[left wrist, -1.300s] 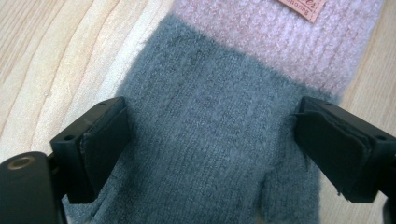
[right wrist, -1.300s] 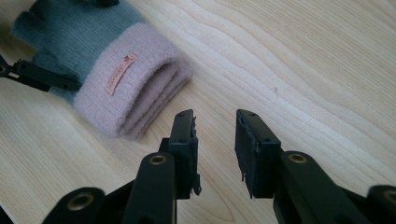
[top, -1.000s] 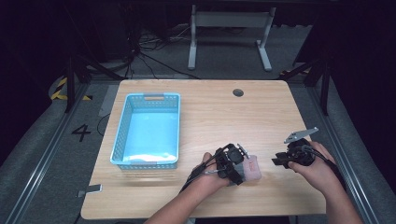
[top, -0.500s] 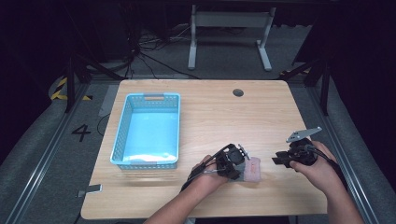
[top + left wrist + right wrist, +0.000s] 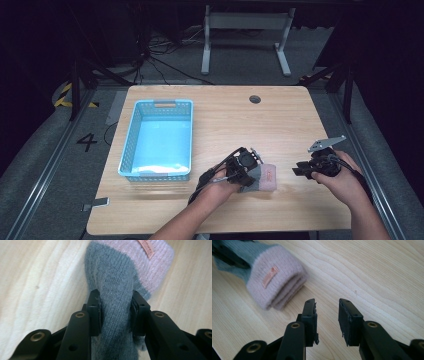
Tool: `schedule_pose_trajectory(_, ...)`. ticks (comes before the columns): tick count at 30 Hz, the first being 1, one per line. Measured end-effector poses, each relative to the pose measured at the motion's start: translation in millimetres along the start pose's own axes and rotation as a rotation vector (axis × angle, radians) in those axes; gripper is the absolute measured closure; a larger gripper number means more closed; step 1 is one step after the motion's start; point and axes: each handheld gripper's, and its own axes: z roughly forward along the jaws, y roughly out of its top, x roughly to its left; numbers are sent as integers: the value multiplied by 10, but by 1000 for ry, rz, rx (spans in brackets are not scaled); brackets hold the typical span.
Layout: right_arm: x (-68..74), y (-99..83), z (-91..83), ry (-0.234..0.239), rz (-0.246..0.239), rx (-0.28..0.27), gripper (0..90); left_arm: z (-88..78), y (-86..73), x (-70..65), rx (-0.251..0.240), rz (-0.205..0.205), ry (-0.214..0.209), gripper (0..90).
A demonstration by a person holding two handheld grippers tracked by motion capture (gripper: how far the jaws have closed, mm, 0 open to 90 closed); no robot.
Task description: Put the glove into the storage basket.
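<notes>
Grey-and-pink knitted wool sock, cuff pointing right, just pinched by closing left tongs; right tongs spread, empty, near surface edge.

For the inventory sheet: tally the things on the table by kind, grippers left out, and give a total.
Blue plastic basket: 1
Grey and pink knitted sock: 1
Total: 2
</notes>
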Motion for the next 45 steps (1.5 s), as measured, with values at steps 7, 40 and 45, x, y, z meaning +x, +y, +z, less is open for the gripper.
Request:
schedule_pose_trajectory(7,-7,11,22,-1,1,5,676,-284,-34,85,-40,-11,3,673)
schedule_pose_trajectory(40,-55,411,245,55,-58,11,668,-1319,-551,592,-159,-137,104,669)
schedule_pose_trajectory(45,-49,427,284,57,-60,17,668,-1453,-612,708,-155,-135,145,669)
